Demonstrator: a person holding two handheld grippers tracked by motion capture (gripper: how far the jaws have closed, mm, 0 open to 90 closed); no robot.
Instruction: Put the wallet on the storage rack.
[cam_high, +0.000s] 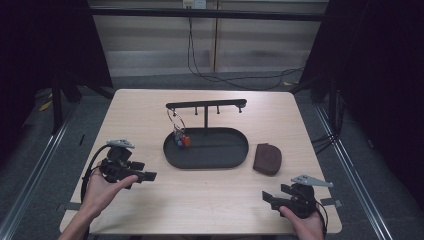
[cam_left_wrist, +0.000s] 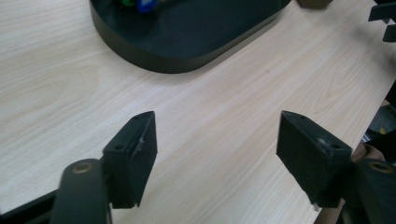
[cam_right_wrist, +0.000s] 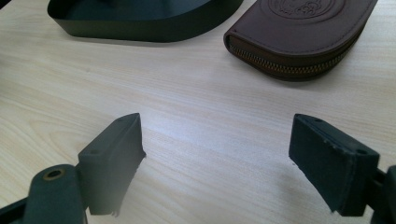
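A black oval tray (cam_high: 235, 150) stands mid-table with a T-shaped rack (cam_high: 206, 105) rising from it. A key ring with coloured tags (cam_high: 181, 139) hangs from the rack's left peg, its tags down by the tray floor. A brown zipped leather pouch (cam_high: 267, 158) lies right of the tray. My left gripper (cam_high: 149, 176) hovers low at the table's front left, open, nothing between its jaws; the tray (cam_left_wrist: 187, 46) lies ahead of it. My right gripper (cam_high: 266, 197) sits at the front right, open and empty, facing the pouch (cam_right_wrist: 299, 37) and tray (cam_right_wrist: 140, 25).
The light wooden table (cam_high: 210, 195) has bare surface between the grippers and in front of the tray. Black cables (cam_high: 200, 70) run across the floor behind the table. Dark curtains and frame legs flank both sides.
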